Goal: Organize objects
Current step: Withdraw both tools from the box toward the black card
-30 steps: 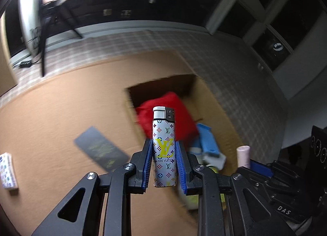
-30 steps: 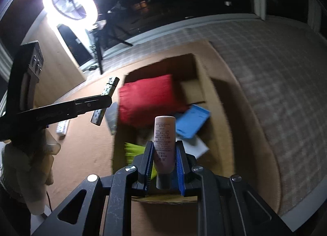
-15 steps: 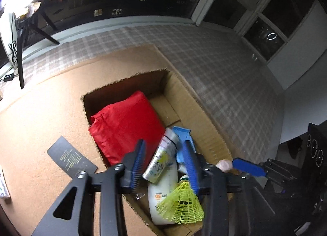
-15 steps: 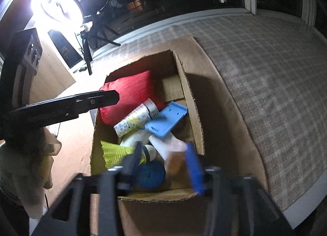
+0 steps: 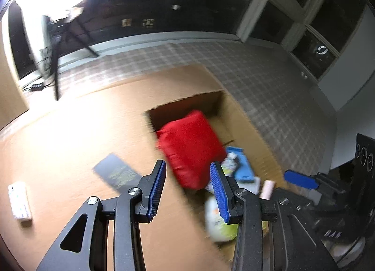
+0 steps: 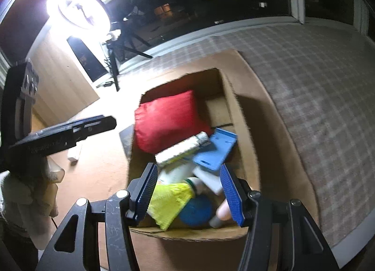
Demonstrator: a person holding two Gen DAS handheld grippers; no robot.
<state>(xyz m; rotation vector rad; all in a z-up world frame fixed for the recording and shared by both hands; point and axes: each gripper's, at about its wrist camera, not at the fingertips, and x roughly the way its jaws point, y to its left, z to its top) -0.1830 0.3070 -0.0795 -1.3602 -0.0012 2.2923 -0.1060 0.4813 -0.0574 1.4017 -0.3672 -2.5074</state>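
Two grippers, left gripper [image 5: 187,191] and right gripper [image 6: 187,196], jaws apart and empty, above cardboard box [image 6: 243,130] rim

Dim night room, ring light [image 6: 79,8] glare, motion blur, fisheye bending

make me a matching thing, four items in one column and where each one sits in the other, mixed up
Things:
1. red cushion
2. blue plastic tray
3. dark card
4. yellow shuttlecock

Places:
a. flat on the brown mat, outside the cardboard box
b. at the near end of the box, next to a round blue lid
c. filling the far left part of the box
d. in the box, to the right of the cushion, tilted

Pairs: 1-c, 2-d, 3-a, 4-b
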